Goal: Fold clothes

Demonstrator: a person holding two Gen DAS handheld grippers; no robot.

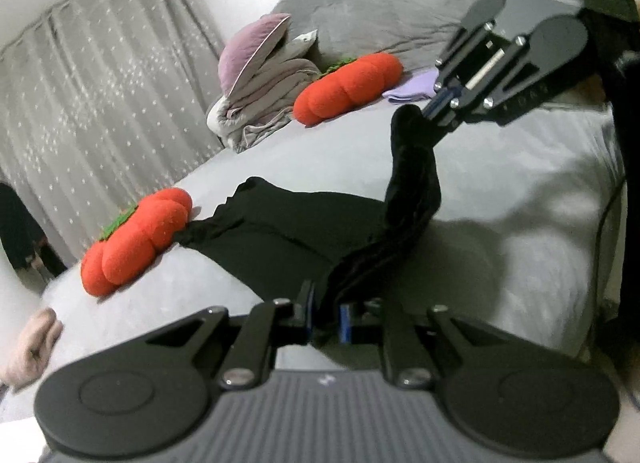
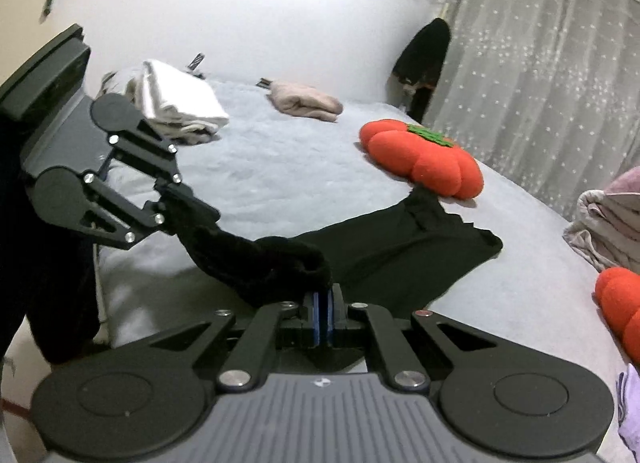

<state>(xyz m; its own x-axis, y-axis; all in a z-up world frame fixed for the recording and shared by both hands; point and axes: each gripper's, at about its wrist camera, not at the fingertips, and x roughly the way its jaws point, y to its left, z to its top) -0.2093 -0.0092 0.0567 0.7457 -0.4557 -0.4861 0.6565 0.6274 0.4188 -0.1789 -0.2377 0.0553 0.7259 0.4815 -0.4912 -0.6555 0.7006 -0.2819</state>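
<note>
A black garment (image 1: 280, 231) lies partly spread on the grey bed (image 1: 500, 183), its far end by an orange cushion. One edge of it is bunched into a rope and lifted off the bed between both grippers. My left gripper (image 1: 326, 315) is shut on the near end of that bunched edge. My right gripper (image 1: 430, 109), seen up and to the right in the left wrist view, is shut on the other end. In the right wrist view the right gripper (image 2: 322, 303) pinches the black garment (image 2: 400, 247), and the left gripper (image 2: 188, 219) clamps the cloth at the left.
Two orange pumpkin cushions (image 1: 136, 239) (image 1: 348, 87) sit on the bed. A heap of grey and mauve bedding (image 1: 260, 83) lies at the head. Folded white clothes (image 2: 176, 103), a pink garment (image 2: 306, 101) and a lilac cloth (image 1: 412, 89) lie around. A curtain (image 2: 540, 83) hangs beside the bed.
</note>
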